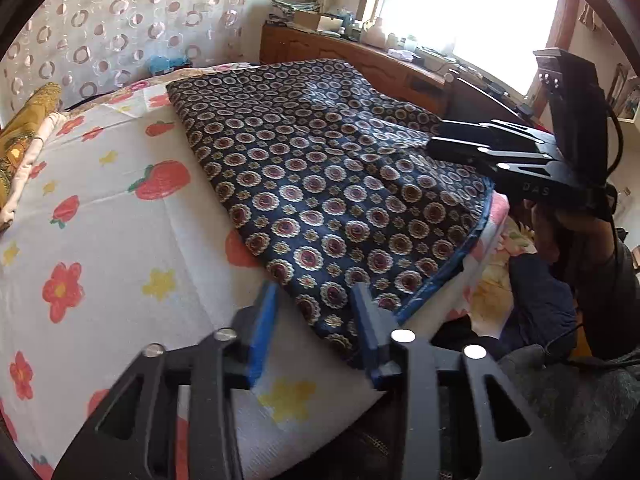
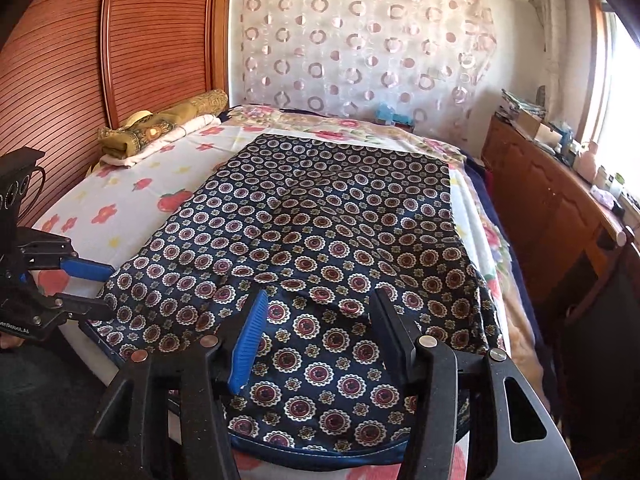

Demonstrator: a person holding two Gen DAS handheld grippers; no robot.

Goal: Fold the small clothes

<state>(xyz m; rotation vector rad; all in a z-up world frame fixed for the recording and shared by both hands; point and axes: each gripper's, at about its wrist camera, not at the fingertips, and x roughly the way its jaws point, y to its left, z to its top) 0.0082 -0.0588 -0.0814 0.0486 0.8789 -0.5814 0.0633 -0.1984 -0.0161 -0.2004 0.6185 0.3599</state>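
A bed (image 2: 132, 200) covered by a white sheet printed with red flowers and strawberries filled the room, its slatted wooden headboard (image 2: 120, 48) rising at one end and a sheer curtain (image 2: 360, 40) with ring patterns hanging behind it. A long wooden sideboard (image 2: 548, 200) crowded with small items ran under the bright window. Rolled bedding in gold and pale pink (image 2: 160, 128) lay against the headboard.

Spread flat across the near half of the bed was the garment (image 2: 320, 208), a dark navy cloth patterned with round medallions, its blue-trimmed hem lying along the bed's near edge.

The right gripper (image 2: 320, 316) hovered low over the hem end of the garment, its jaws parted with a wide gap, the cloth lying beneath and between the fingers but not pinched by them. In the left wrist view it showed side-on above the garment's far corner (image 1: 460, 148), held in a person's hand (image 1: 568, 224).

The left gripper (image 1: 316, 304) stood at the garment's near corner, jaws partly spread, one blue pad over bare sheet, the other at the cloth's edge; whether that pad touched the cloth could not be told, and nothing was clamped.
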